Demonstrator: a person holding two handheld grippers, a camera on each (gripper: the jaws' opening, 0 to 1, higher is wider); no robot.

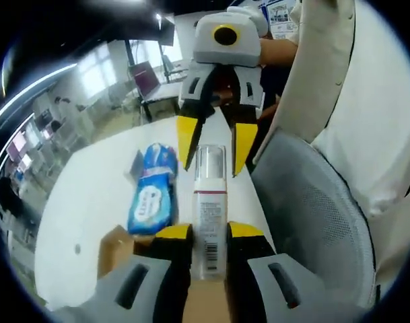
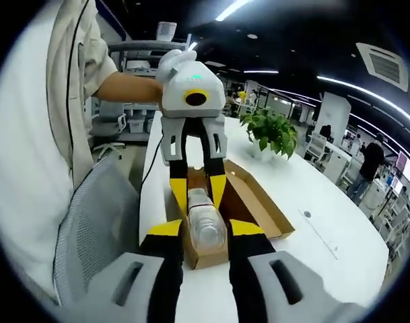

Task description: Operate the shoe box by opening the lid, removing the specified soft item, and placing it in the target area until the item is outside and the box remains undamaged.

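Left to right on the white table (image 1: pixel 90 195): a blue soft wipes pack (image 1: pixel 153 192) lies flat, outside the open brown cardboard shoe box (image 2: pixel 258 202). The left claw (image 1: pixel 209 237) grips a clear white-capped bottle (image 1: pixel 210 202) at one end; the right claw (image 2: pixel 199 232) clamps its other end above the box.

A white table (image 1: pixel 83 202) ran across both views. A blue wipes pack (image 1: pixel 153 192) lay flat on it at about 9 o'clock from centre in the left gripper view. A grey mesh chair back (image 1: pixel 312 222) stood at 4 o'clock there. In the right gripper view a potted green plant (image 2: pixel 270 131) sat on the table at 1 o'clock, and a person in dark clothes (image 2: pixel 367 168) stood at 3 o'clock, well apart.
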